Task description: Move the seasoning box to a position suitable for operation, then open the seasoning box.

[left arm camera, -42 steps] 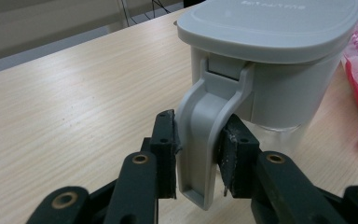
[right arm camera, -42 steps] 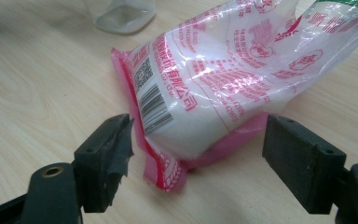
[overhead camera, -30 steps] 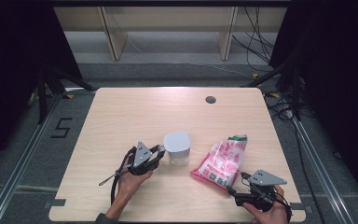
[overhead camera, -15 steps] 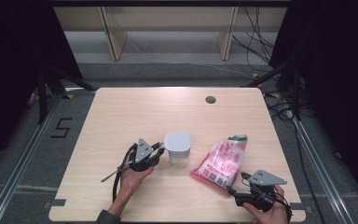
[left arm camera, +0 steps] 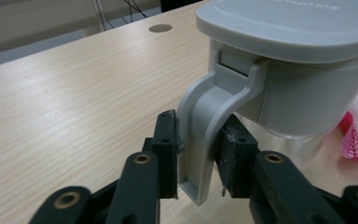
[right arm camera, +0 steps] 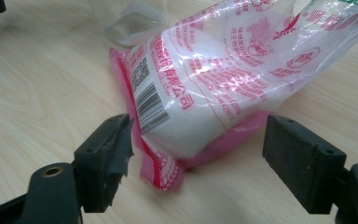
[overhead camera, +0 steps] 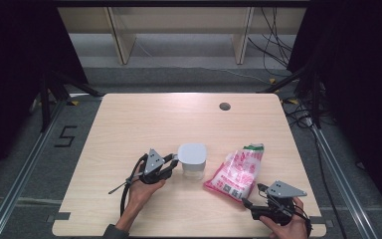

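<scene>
Grey jug handle (left arm camera: 205, 135) between left gripper (left arm camera: 198, 154) jaws, just opening, seemingly barely touching; right gripper (right arm camera: 198, 154) apart around bag (right arm camera: 223, 79).

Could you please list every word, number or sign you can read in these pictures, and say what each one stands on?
"5": black figure on the grey floor left of the wooden table.
Red Chinese characters on the clear-and-pink plastic bag of white grains: too blurred to read.
Barcode and square code on that bag: digits too small.
Faint embossed lettering on the grey lid of the container: illegible.
</scene>
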